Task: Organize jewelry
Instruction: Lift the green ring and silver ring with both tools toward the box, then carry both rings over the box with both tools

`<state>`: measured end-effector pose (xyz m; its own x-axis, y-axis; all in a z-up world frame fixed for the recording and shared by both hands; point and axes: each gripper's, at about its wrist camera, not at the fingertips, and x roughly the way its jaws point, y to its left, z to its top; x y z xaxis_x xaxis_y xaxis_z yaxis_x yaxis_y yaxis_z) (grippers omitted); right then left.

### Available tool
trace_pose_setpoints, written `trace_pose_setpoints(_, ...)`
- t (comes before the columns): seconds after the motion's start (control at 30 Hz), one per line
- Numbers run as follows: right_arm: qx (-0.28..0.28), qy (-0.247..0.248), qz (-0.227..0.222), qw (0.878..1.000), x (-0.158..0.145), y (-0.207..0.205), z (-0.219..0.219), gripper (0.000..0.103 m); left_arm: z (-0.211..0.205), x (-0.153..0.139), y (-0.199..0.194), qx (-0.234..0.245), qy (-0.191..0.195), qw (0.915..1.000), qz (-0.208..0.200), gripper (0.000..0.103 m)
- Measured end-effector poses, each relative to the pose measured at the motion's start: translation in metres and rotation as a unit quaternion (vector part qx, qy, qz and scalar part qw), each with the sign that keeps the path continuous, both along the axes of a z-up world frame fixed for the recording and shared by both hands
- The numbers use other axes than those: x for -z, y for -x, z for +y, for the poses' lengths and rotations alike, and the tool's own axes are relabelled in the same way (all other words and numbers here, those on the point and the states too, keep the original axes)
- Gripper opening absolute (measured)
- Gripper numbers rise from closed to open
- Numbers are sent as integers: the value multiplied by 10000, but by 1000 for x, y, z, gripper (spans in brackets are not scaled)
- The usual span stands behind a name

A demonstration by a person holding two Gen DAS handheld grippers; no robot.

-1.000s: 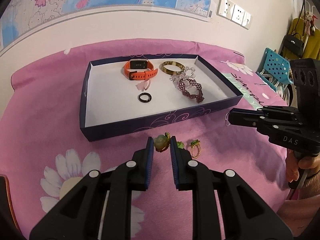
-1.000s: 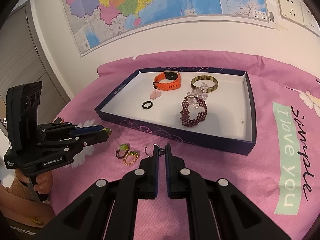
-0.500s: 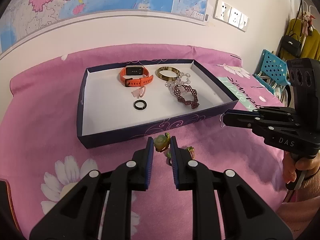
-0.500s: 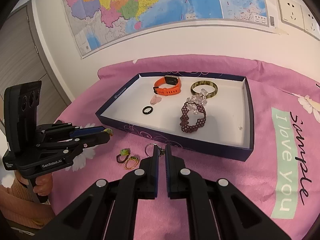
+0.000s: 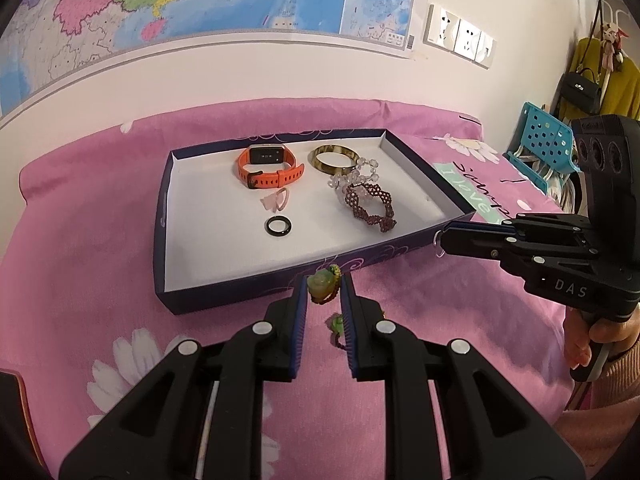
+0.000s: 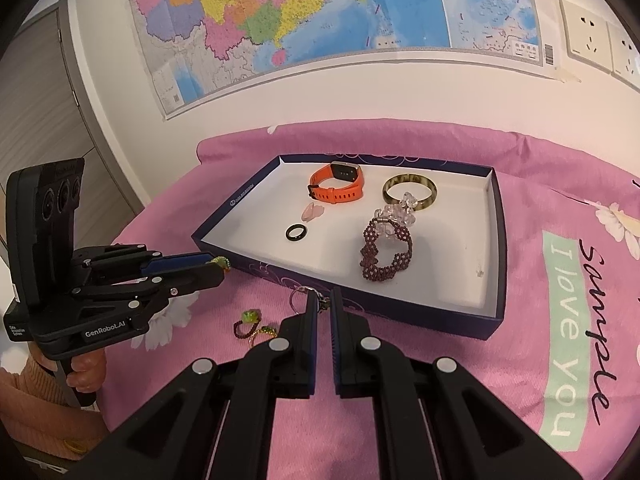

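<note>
My left gripper [image 5: 324, 286] is shut on a green-stone ring [image 5: 322, 285] and holds it above the pink cloth, just short of the navy tray's near wall [image 5: 280, 280]. My right gripper [image 6: 324, 300] is shut on a silver ring with a small charm [image 6: 300, 296], close to the tray's near wall [image 6: 360, 308]. Two more rings lie on the cloth: a green-beaded one [image 6: 246, 320] and a gold one [image 6: 264, 333]. One of them shows between my left fingers [image 5: 337, 326].
The tray holds an orange watch [image 5: 268, 168], a horn bangle [image 5: 334, 158], a clear bead bracelet [image 5: 356, 174], a maroon bead bracelet [image 5: 370, 208], a black ring [image 5: 278, 226] and a pink ring [image 5: 276, 199]. A wall with a map stands behind.
Both grippers have risen and moved toward the tray, each with its ring. The two rings left on the cloth now sit lower in both views.
</note>
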<state>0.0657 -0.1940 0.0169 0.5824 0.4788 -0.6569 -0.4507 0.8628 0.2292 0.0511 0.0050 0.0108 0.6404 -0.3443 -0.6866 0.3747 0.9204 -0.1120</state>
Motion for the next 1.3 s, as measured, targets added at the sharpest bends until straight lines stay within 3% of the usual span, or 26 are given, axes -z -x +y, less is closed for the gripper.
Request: trace_pose_setpoints(1.3, 18, 8, -113, 9999, -8, -19, -3, 5, -3, -7, -20, -131, 14, 9998, -121, 17)
